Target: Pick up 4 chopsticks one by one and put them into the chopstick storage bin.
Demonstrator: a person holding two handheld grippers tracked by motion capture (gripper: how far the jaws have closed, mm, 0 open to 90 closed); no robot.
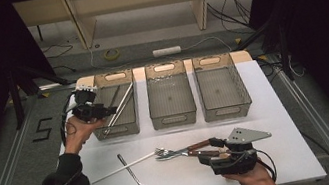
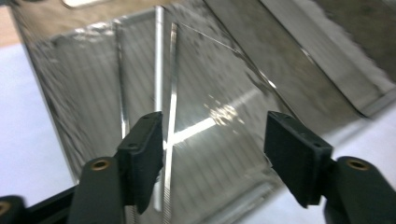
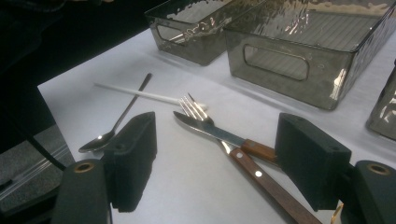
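The left gripper (image 1: 105, 111) hangs over the near end of the left bin (image 1: 133, 123), the first of three smoky clear bins along the table's far edge. Its jaws stand wide apart with nothing pressed between the pads; beneath them, in the left gripper view, two silvery chopsticks (image 2: 159, 93) lie on the ribbed floor of the bin, crossing near its near end.

The right gripper (image 1: 215, 147) rests low near the table's near edge, right of the middle. Its jaws are wide open on either side of the wooden handles of a knife (image 3: 210, 130) and a fork (image 3: 219, 140), which lie side by side on the white table (image 1: 266, 106); the pads do not press them. A spoon (image 1: 133, 176) and a white chopstick (image 1: 115, 170) lie crossed on the table to the left of the fork's tines.
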